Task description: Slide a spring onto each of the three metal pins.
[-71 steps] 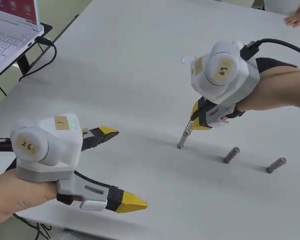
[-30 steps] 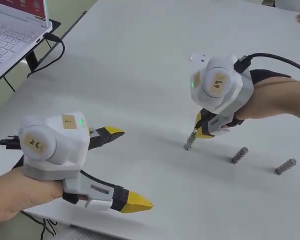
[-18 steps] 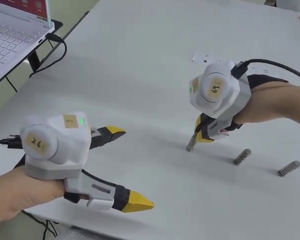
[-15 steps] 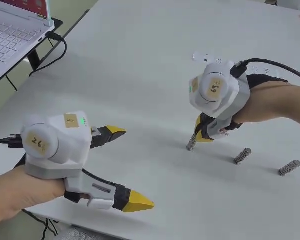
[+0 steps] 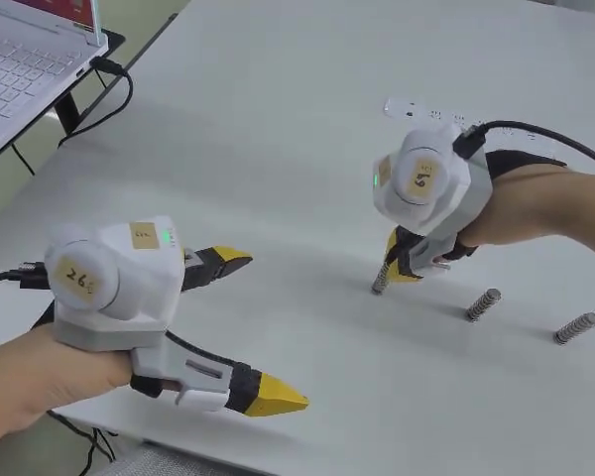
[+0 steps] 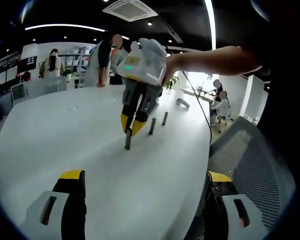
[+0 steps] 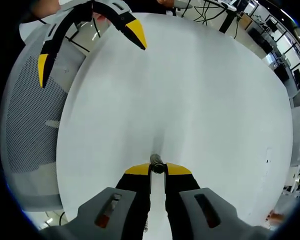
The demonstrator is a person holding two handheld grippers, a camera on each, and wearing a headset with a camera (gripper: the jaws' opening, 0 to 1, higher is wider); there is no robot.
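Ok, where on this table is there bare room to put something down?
The widest bare stretch of table lies between the laptop and the right claw. Another lies between the open left claw and the spring the right claw grips. It's crowded at the right, where two more springs stand in a row.

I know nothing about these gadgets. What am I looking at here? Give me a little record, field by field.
Setting: white table, with a laptop off its far left corner
Left gripper: fingers wide open, holding nothing, near the table's front edge
Right gripper: fingers shut on a spring that stands on the table
Middle spring: standing alone, untouched
End spring: standing alone, farthest right
Pins: too small to tell inside the coils
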